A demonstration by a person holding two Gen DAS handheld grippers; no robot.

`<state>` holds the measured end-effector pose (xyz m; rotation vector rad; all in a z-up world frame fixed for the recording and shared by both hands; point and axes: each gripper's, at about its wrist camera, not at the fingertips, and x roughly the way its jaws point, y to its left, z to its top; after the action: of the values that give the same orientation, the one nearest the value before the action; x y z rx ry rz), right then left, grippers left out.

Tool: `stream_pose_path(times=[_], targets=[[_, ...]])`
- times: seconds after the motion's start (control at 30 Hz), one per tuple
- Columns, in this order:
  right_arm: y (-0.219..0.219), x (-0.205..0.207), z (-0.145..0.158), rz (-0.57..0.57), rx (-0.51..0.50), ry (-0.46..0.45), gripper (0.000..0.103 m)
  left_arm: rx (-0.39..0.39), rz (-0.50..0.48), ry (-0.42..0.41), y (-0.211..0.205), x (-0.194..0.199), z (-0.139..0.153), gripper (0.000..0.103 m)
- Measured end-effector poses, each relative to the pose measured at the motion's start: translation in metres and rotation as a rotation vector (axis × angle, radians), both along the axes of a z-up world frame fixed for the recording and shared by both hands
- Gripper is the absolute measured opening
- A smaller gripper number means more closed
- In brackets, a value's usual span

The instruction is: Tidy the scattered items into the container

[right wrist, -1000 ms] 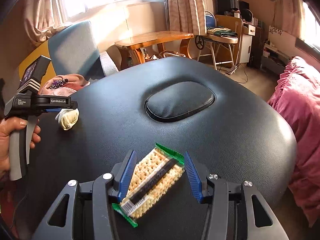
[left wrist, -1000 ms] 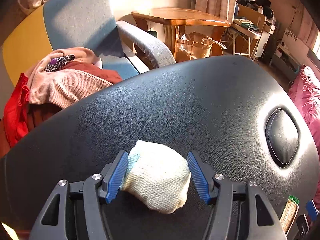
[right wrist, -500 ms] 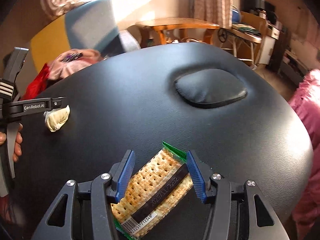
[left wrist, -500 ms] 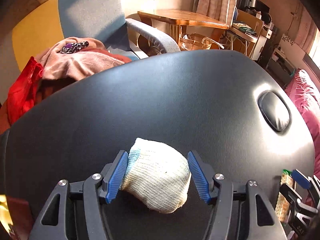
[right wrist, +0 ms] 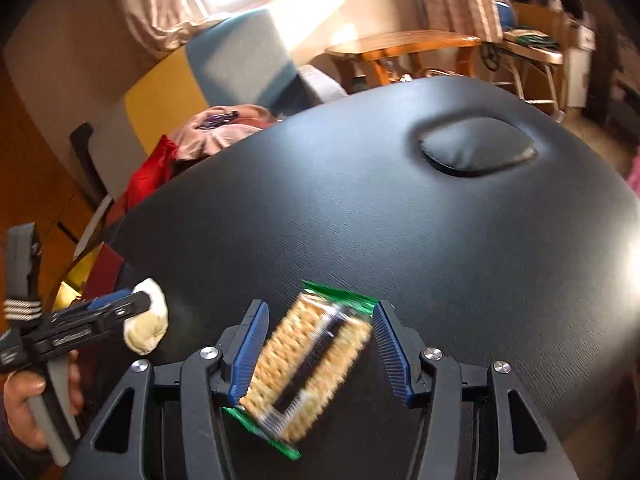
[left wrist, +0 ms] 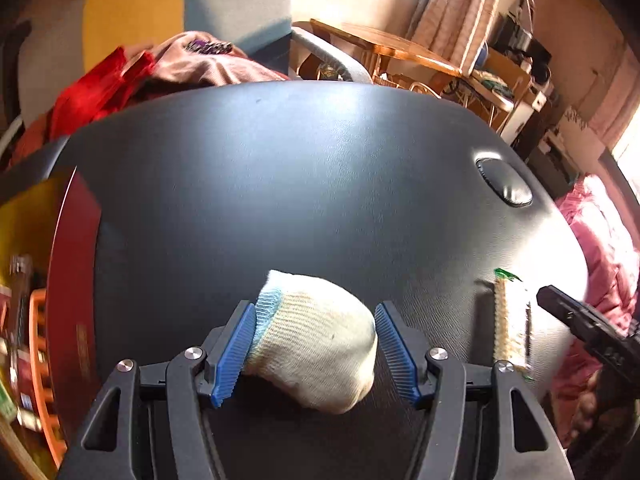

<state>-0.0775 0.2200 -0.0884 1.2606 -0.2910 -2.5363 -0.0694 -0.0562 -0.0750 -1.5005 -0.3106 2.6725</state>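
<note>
Carrying stage: left gripper [left wrist: 315, 354] clamps cream knitted sock ball [left wrist: 316, 340]; right gripper [right wrist: 320, 350] clamps green-wrapped cracker packet [right wrist: 310, 364]. Next: release over red-walled container [left wrist: 70, 280], left of sock ball.

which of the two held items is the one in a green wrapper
The cracker pack, held between the fingers of the right gripper. Its wrapper ends are green; the left gripper holds a cream rolled sock with a blue cuff.

A clothes heap [left wrist: 168, 68] lies on the armchair [right wrist: 240, 60] beside a wooden table [right wrist: 404, 42].
</note>
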Motion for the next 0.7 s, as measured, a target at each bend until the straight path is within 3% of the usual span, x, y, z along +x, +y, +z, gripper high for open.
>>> stream_pose_path(times=[0.13,0.37,0.5,0.7], targets=[[-0.004,0.016,0.000,-0.046,0.027,-0.043,0.058,0.068,0.040,-0.004,-0.013,0.024,0.002,0.063],[-0.039,0.013,-0.004,-0.065,0.118,-0.058,0.062,0.116,0.080,-0.014,-0.028,0.054,-0.001,0.064],[-0.061,0.014,-0.006,-0.023,0.257,-0.008,0.055,0.113,0.084,-0.002,-0.029,0.059,0.001,0.065],[-0.048,0.022,-0.005,0.012,0.291,0.024,0.053,0.081,0.038,0.002,-0.014,0.046,0.002,0.066]])
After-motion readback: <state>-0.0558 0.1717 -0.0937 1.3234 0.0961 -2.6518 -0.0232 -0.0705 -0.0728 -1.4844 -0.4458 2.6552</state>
